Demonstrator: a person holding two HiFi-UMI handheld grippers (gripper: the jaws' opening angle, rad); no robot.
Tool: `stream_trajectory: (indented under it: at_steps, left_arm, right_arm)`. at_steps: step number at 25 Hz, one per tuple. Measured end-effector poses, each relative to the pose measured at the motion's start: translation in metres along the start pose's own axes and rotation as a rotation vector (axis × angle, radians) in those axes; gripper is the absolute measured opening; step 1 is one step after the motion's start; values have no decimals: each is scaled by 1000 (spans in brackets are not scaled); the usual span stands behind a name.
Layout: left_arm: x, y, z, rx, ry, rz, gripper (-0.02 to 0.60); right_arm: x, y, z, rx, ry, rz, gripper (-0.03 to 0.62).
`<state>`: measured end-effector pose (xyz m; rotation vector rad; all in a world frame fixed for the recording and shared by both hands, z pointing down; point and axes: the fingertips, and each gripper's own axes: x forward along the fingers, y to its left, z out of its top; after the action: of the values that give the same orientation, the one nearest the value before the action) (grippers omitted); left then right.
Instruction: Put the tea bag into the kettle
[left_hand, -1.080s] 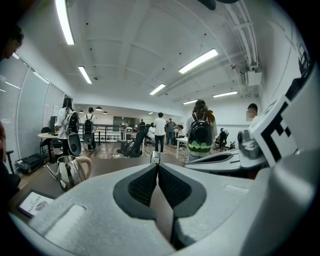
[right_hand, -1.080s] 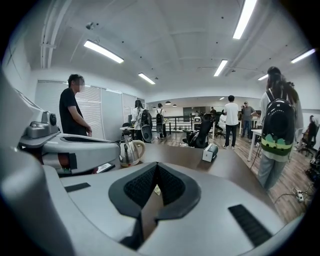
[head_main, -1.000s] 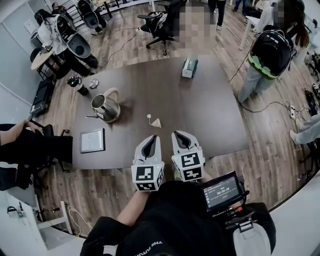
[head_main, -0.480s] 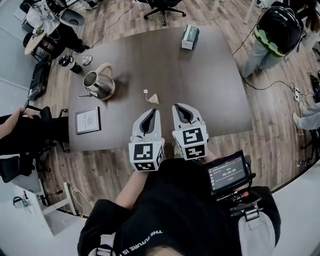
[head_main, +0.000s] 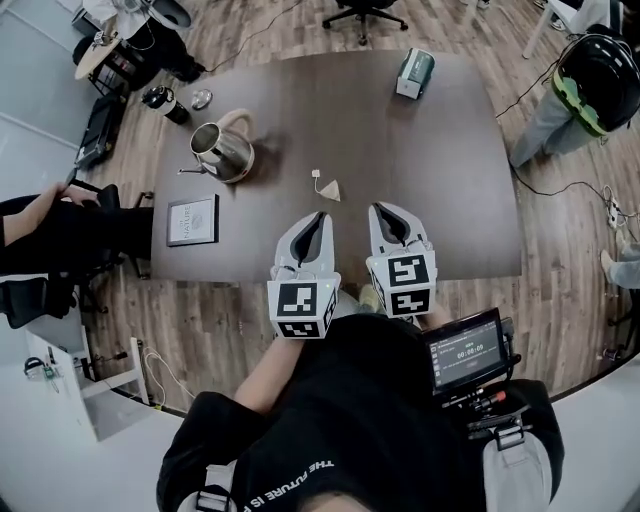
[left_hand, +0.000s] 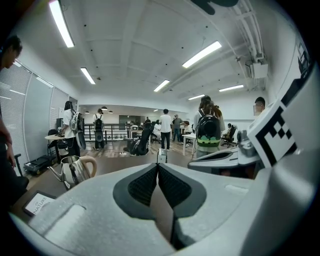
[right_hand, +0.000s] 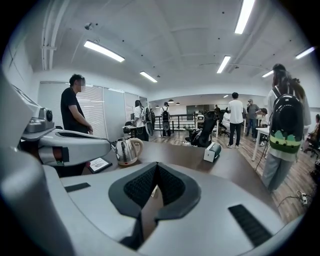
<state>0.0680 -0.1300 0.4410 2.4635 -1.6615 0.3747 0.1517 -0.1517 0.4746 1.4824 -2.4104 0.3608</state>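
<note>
A small pale tea bag (head_main: 329, 189) with a string and tag lies on the dark table (head_main: 440, 180), near its middle. The steel kettle (head_main: 222, 151) with a beige handle stands open-topped at the table's left; it also shows as the kettle (left_hand: 76, 169) in the left gripper view and the kettle (right_hand: 126, 150) in the right gripper view. My left gripper (head_main: 320, 216) and right gripper (head_main: 384, 209) hover side by side over the near table edge, short of the tea bag. Both are shut with nothing between the jaws.
A framed card (head_main: 192, 220) lies at the table's near left. A green and white box (head_main: 414, 72) sits at the far side. A black bottle (head_main: 160, 100) and a round lid (head_main: 201, 97) stand at the far left corner. People and office chairs surround the table.
The head view has shifted, so the table and its objects sit slightly right and lower in the picture. Both grippers stay shut, side by side, at the near edge.
</note>
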Motion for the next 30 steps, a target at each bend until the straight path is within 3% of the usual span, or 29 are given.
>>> stream_trajectory:
  at_steps: [13,30]
  left_arm:
    - [-23,31,7,-6,-32,97,14]
    - [-7,73,6,-33,-14,74,14]
  right_arm:
    - [2,16,4,-21,-5,44,6]
    - [41,34,13,-21,37,27,6]
